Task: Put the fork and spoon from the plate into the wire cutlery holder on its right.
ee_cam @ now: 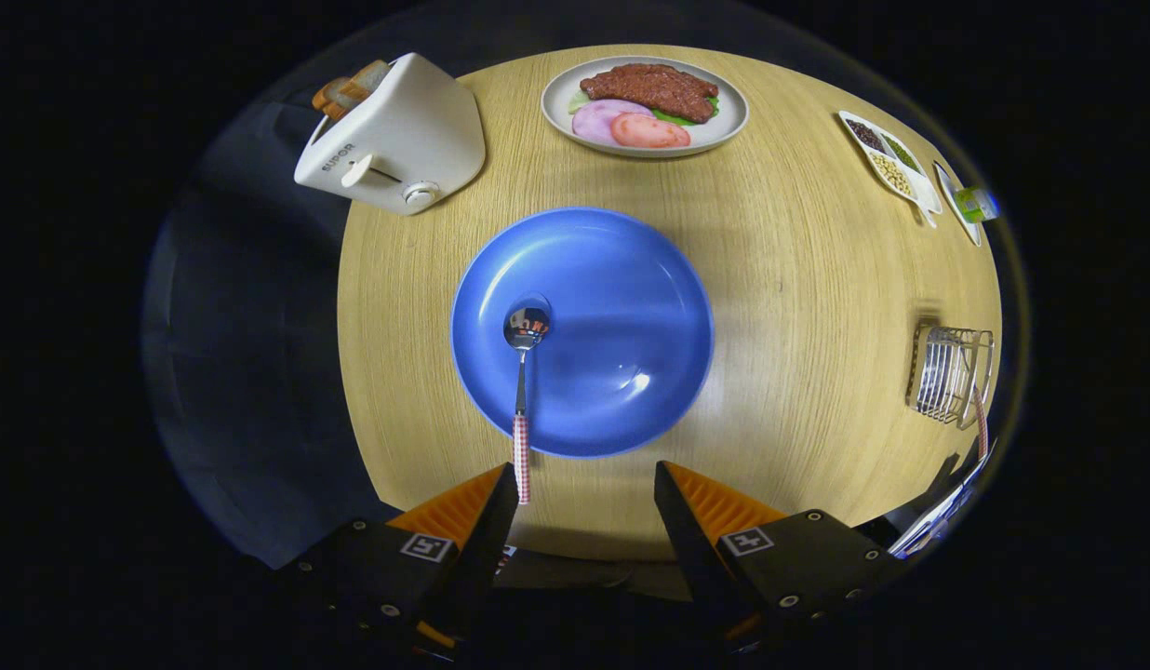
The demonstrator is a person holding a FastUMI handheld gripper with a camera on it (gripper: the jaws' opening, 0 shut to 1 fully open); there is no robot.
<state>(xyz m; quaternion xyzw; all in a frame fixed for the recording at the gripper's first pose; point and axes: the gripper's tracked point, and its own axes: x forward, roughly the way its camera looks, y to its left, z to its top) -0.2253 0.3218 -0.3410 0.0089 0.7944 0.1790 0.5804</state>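
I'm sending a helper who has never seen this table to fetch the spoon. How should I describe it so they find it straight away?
Start at the big blue plate in the middle of the round wooden table. The spoon lies in its left half, shiny bowl on the plate, handle running over the near rim toward the open claw. Its red-and-white checked handle marks it out.

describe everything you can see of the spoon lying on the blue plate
The shiny metal spoon with a red-and-white checked handle lies flat on the round blue plate, bowl facing up near the plate's middle. Its thin neck runs back over the rim, and the handle end overhangs the wooden table, just beside one finger of the open gripper, which holds nothing.
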